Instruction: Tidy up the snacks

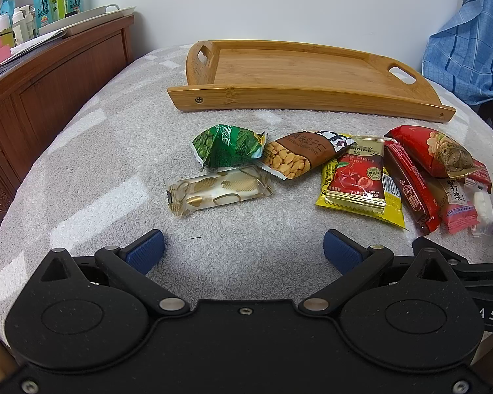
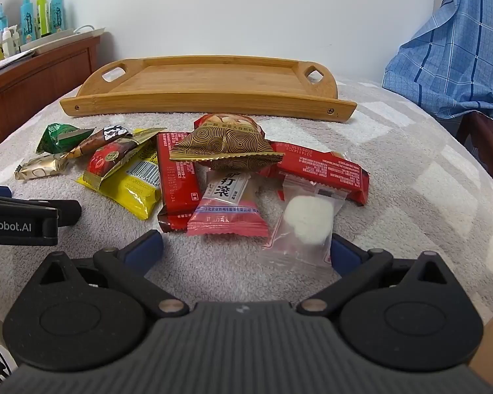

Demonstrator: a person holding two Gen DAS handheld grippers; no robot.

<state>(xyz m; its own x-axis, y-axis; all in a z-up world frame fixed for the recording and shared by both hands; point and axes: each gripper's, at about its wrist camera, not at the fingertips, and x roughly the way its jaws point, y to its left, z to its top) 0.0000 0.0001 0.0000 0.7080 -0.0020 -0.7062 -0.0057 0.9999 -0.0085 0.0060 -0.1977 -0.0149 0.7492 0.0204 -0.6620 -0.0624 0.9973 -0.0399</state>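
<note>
Right now both hand-held grippers, left (image 1: 243,246) & right (image 2: 246,246), are hanging wide open & empty, risking snagging two overlapping snack packets (image 2: 194,177) w/ one grab.

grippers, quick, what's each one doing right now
left gripper: open, holding nothing.
right gripper: open, holding nothing.

A bamboo tray (image 1: 299,75) with cut-out handles sits flat on the grey towel, nothing in it. In front of it the snacks lie scattered: a crumpled green packet (image 1: 228,146), a brown seed packet (image 1: 299,157) touching it, and a pale gold-patterned bar (image 1: 218,190) just below. To the right, a cherry drop sachet (image 1: 358,170) lies on a yellow packet (image 1: 392,205). A red-and-gold pouch (image 2: 226,146) rests atop red bars (image 2: 177,177), with a pink candy (image 2: 228,210) and a clear bag holding a white sweet (image 2: 307,220) nearest.
</note>
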